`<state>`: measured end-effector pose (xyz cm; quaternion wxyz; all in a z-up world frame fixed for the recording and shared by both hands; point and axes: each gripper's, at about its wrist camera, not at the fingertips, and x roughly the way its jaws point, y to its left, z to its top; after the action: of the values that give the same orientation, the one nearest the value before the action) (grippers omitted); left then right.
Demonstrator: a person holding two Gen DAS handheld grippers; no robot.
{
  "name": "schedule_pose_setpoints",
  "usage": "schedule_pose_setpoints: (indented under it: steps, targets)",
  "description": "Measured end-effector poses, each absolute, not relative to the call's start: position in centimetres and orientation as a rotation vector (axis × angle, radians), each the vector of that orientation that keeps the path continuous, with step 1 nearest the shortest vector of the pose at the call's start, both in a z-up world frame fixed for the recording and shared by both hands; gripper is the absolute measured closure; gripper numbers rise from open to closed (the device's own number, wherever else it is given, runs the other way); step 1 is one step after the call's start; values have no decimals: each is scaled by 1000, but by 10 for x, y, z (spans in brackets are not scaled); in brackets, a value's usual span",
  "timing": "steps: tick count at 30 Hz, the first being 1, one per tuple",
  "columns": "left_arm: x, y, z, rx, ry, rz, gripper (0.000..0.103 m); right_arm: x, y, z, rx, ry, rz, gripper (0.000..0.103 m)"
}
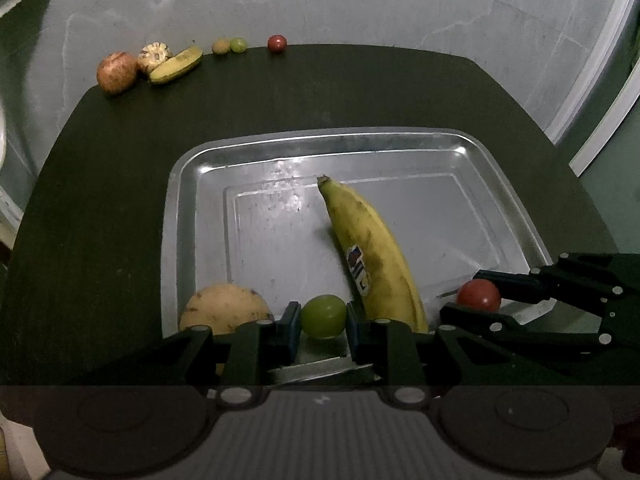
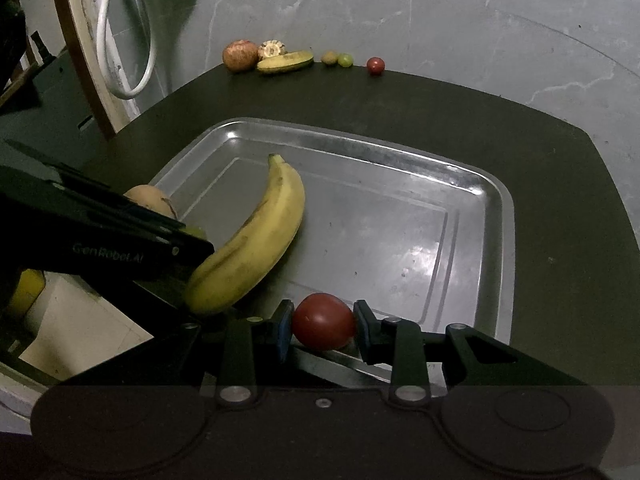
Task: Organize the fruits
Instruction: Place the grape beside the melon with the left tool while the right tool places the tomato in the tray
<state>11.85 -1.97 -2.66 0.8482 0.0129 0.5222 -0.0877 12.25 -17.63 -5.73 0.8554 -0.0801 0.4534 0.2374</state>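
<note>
Care matters as left hand-held gripper (image 1: 323,317) clamps green grape (image 1: 323,316) and right hand-held gripper (image 2: 323,322) clamps red tomato (image 2: 323,321) at tray (image 2: 360,140) near edge: squeeze lightly.

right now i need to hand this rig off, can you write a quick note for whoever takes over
Left hand-held gripper: shut on a green grape, at the near edge of the metal tray.
Right hand-held gripper: shut on a red tomato, also over the tray's near edge.
In the tray: a banana and a tan round fruit at the near left corner.
At the table's far edge, in a row: apple, pale ridged fruit, small banana, small brown fruit, second grape, second tomato.
Left: place both held fruits, then sort the remaining ones.
</note>
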Motion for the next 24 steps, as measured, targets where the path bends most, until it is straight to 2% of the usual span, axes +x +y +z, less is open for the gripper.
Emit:
schedule_pose_setpoints:
  steps: [8, 11, 17, 18, 24]
  targets:
    - [118, -21, -28, 37, 1105, -179, 76, 122, -177, -58, -168, 950, 498, 67]
    - [118, -20, -26, 36, 1101, -175, 72, 120, -178, -57, -165, 944, 502, 64]
    - [114, -21, -21, 27, 1093, -169, 64, 113, -183, -49, -164, 925, 514, 53]
    - [112, -20, -19, 24, 1092, -173, 59, 112, -184, -48, -164, 921, 515, 51]
    - [101, -21, -10, 29, 1080, -188, 47, 105, -188, -42, -170, 910, 507, 41]
